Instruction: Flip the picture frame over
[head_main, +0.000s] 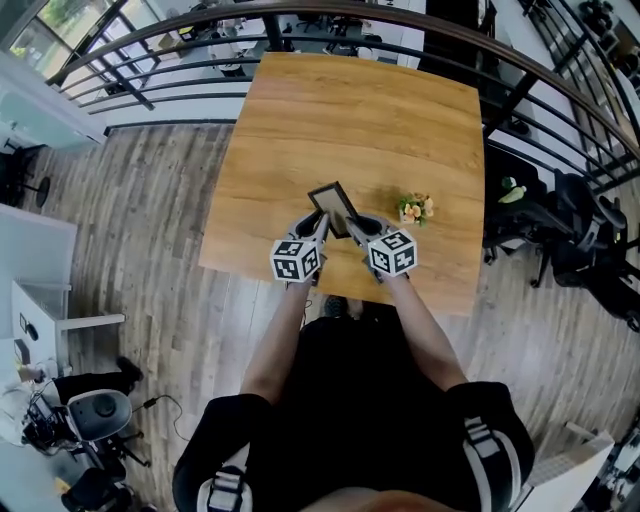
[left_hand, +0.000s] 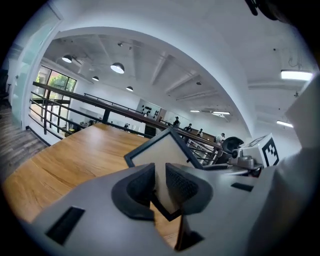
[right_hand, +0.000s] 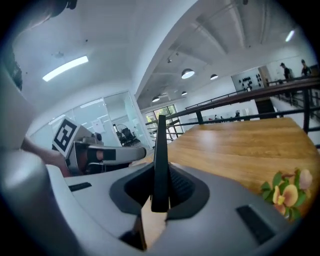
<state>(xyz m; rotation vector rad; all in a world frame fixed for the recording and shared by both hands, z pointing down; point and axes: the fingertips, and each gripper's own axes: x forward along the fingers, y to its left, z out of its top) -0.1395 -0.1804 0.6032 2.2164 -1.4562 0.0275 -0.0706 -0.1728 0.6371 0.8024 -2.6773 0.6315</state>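
Wood table (head_main: 360, 110) with a dark railing (head_main: 420, 25) curving round the far side and plank floor (head_main: 150, 210) all around it. A person (head_main: 350, 400) is standing at the near edge, looking down on the whole thing.

So the frame (head_main: 332, 206) is up in both grippers, over the near part of the table, roughly midway between its left and right edges. It's got a dark rim and a pale face. The left gripper (head_main: 320, 226) has it from the left side and the right gripper (head_main: 354, 230) from the right, and the two are close together.

Left gripper view: the jaws are nearly closed, with the pads (left_hand: 182, 185) pressed on either face of the frame near its lower part. From there the frame sits on a corner like a diamond, with its pale face toward the camera and its bottom corner poking out under the pads. It looks clear of the wood, but I can't say that for sure.

Right gripper view: same deal, narrow gap, fingers (right_hand: 180, 187) pinching the frame. It shows edge-on there, as a thin dark bar standing straight up out of the jaws.

A little bunch of flowers (head_main: 414, 208) sits on the table just to the right of the right gripper, a bit apart from it.
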